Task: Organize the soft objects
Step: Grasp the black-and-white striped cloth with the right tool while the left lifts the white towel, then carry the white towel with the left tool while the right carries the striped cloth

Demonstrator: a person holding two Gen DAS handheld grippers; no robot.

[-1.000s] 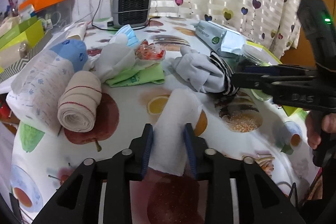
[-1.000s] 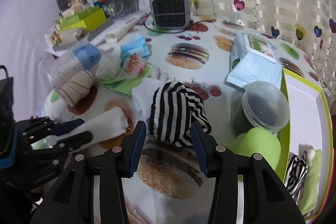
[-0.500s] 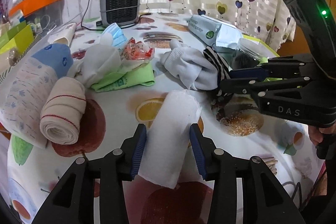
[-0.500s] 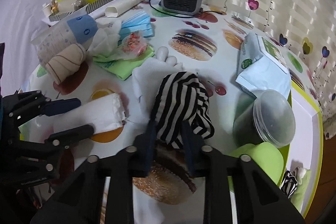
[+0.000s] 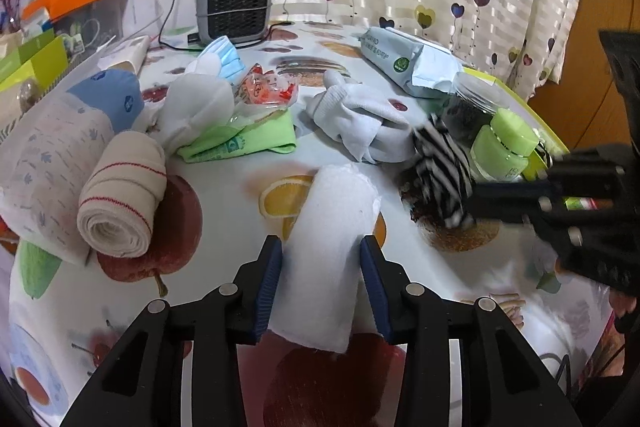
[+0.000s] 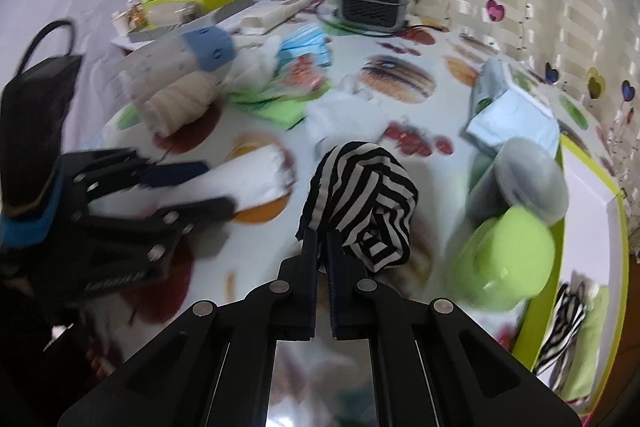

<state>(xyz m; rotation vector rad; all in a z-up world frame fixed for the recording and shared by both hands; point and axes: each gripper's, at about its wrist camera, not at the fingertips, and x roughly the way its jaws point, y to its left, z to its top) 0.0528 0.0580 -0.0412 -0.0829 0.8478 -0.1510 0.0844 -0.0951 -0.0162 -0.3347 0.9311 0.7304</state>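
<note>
Left wrist view: rolled beige bandage with red stripes [image 5: 122, 203] at 9 o'clock; left gripper [image 5: 321, 281], jaws closing, straddles the white folded cloth [image 5: 330, 255] at 6 o'clock, pads not pressing. At 3 o'clock, right gripper [image 6: 322, 259] pinches the black-and-white striped fabric [image 6: 366, 203], lifted beside the lime-green lidded jar [image 5: 505, 147].

Clock directions are as seen from the left wrist. On the table [image 5: 224, 195] the towel roll [image 5: 324, 251] lies at the centre near edge. At 10 o'clock lies the bandage roll [image 5: 120, 203], touching the pack [image 5: 52, 163] on its left. At 12 o'clock the heater [image 5: 234, 5] stands far behind. The socks [image 5: 360, 123] lie at 1 o'clock, the striped cloth [image 5: 444, 167] at 2 o'clock, the jars [image 5: 500, 147] just right of it, and the tray [image 6: 588, 187] behind them.
</note>
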